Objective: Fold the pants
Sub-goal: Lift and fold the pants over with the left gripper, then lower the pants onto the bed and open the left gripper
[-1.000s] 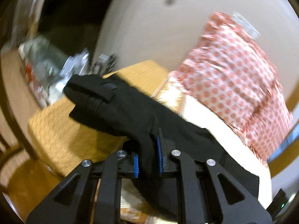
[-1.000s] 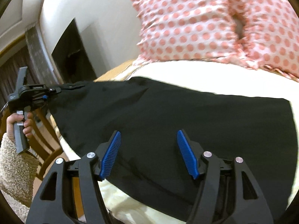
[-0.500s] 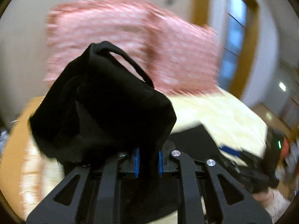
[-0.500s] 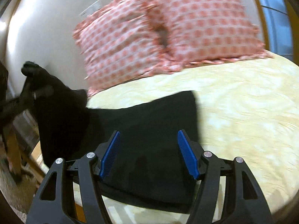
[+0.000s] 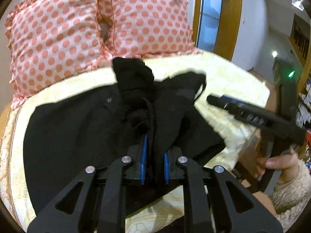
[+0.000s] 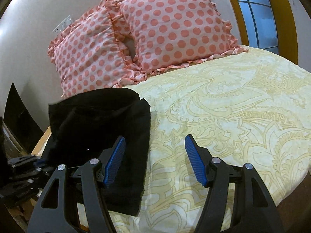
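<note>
Left gripper (image 5: 154, 160): nearest the lens in the left wrist view, at 6 o'clock; its blue pads (image 5: 144, 155) are drawn close and pinch a bunched fold of black cloth with a drawstring running between them.
Right gripper (image 6: 154, 162): at 6 o'clock in the right wrist view, fingers spread wide and holding nothing; the left blue pad (image 6: 114, 162) hangs over the black cloth, the right pad (image 6: 195, 164) over bare bedspread.
Pants (image 5: 81, 128): black, lying on the bed and partly folded over themselves; from the pinch a raised ridge of cloth runs up toward 12 o'clock, while the flat layer spreads toward 9 o'clock. In the right wrist view they (image 6: 101, 128) fill the area from 7 to 10 o'clock, their straight right edge on the bedspread.
Bedspread (image 6: 223, 128): pale yellow with a floral pattern, under the pants, stretching toward 3 o'clock.
Person's hand (image 5: 276, 165): at 4 o'clock in the left wrist view, gripping the handle of the other gripper, whose black body reaches toward the pants.
Pillows (image 6: 136, 44): two pink ones with coral polka dots, farthest back at 11 to 1 o'clock, leaning against the wall beside each other.
Window (image 6: 254, 13): blue panes in a wooden frame, at 1 o'clock.
</note>
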`<action>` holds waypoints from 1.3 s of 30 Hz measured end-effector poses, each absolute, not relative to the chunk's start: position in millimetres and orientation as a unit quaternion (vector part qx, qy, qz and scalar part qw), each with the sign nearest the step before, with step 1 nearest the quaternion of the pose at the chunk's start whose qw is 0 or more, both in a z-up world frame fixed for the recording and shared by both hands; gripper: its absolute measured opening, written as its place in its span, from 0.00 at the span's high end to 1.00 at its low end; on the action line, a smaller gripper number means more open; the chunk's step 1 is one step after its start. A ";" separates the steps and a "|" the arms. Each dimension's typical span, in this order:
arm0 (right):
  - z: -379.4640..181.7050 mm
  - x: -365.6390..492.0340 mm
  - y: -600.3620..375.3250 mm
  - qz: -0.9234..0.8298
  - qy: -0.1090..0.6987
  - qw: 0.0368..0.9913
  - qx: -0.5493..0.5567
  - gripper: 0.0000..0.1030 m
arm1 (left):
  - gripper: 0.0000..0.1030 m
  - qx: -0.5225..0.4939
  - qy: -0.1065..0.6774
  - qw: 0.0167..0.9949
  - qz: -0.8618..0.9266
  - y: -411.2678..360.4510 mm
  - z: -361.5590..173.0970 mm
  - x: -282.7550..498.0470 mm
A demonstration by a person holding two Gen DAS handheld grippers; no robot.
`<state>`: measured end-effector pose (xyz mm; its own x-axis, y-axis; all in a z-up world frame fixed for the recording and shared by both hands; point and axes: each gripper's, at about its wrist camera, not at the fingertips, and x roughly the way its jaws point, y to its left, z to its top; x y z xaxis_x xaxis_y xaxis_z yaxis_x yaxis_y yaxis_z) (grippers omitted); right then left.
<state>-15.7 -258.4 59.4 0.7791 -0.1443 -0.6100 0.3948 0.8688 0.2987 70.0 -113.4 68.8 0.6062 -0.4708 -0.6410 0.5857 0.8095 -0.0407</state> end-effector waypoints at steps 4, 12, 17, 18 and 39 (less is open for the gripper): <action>59.3 -17.2 -260.4 -0.155 0.296 0.919 0.210 0.36 | 0.92 0.105 0.289 0.897 -0.318 -127.1 83.3 50.0; 73.4 -20.9 -264.4 -0.149 0.282 0.923 0.215 0.36 | 0.92 0.094 0.343 0.868 -0.347 -128.3 49.6 51.0; 87.3 6.5 -254.5 -0.058 0.288 0.927 0.231 0.37 | 0.32 0.065 0.313 0.891 -0.322 -92.6 69.1 42.7; 87.6 13.8 -251.5 -0.051 0.295 0.927 0.224 0.37 | 0.32 0.062 0.306 0.898 -0.310 -85.8 71.6 39.5; 45.4 87.2 -230.6 -0.028 0.433 0.891 0.135 0.74 | 0.06 -0.019 0.313 0.932 -0.179 -0.2 66.8 70.9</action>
<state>87.2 -230.6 45.4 0.6232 0.0670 -0.7792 0.1668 0.9620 0.2161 70.9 -0.2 66.8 0.7394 -0.3461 -0.5775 0.3228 0.9350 -0.1469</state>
